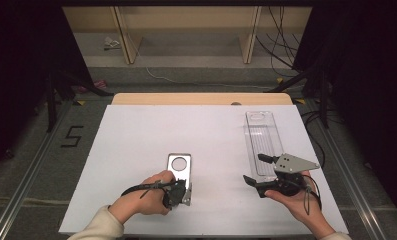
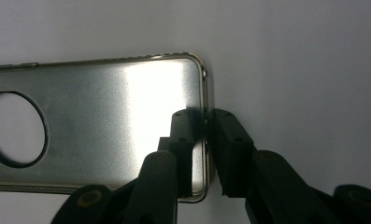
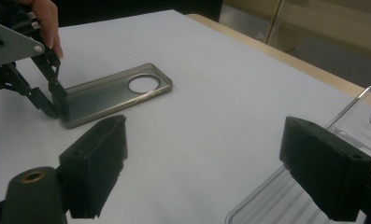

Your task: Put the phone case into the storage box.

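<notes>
One flat brushed-metal case (image 2: 108, 126), round-holed, its rim seemingly in the left claw (image 2: 203, 140).

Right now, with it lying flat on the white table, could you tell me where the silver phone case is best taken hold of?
Take the silver phone case by the raised rim at its short end away from the round camera hole, coming in from the person's side. It lies flat, so only that thin upright lip gives something to pinch. The left tool already straddles that edge there, one jaw inside and one outside, on the white table.
</notes>
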Motion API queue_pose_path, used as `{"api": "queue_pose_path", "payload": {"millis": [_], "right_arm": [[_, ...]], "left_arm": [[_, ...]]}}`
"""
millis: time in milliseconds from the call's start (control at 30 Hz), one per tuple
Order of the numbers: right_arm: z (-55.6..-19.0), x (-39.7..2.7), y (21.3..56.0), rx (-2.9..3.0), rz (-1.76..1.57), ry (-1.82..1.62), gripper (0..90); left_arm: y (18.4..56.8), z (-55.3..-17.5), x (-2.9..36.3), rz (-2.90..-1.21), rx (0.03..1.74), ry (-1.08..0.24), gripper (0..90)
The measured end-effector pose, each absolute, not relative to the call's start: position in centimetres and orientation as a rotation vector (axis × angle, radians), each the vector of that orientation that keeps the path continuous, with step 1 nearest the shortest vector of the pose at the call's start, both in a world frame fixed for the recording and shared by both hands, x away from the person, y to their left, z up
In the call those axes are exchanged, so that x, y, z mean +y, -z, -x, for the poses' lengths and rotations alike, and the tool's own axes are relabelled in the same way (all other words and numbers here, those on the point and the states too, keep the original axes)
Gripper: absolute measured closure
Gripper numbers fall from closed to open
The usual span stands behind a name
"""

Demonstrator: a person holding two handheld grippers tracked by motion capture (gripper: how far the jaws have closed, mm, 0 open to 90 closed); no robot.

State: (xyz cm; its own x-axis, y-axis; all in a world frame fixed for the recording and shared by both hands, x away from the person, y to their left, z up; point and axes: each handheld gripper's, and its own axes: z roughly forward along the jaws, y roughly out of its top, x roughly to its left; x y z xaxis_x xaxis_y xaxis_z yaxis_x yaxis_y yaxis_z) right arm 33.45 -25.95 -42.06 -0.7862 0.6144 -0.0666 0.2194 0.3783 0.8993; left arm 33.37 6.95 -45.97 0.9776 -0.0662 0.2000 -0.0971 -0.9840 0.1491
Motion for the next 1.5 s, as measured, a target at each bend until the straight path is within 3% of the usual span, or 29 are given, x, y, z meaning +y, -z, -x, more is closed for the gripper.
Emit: {"api": "queue_pose_path", "payload": {"millis": [767, 1333, 1500], "right_arm": [[-33.4, -25.9, 42.0, 2.253, -0.724, -1.380, 16.1], [-33.4, -26.0, 42.0, 2.248, -0.727, -1.387, 16.0], [-33.4, -26.0, 42.0, 2.248, -0.728, -1.386, 16.1]], "left_arm": [[46.0, -32.9, 6.9, -2.963, -0.140, -0.329, 85.3], [46.2, -31.9, 7.5, -2.893, -0.090, -0.447, 88.2], [45.7, -31.8, 7.5, -2.816, -0.088, -0.548, 88.3]]}}
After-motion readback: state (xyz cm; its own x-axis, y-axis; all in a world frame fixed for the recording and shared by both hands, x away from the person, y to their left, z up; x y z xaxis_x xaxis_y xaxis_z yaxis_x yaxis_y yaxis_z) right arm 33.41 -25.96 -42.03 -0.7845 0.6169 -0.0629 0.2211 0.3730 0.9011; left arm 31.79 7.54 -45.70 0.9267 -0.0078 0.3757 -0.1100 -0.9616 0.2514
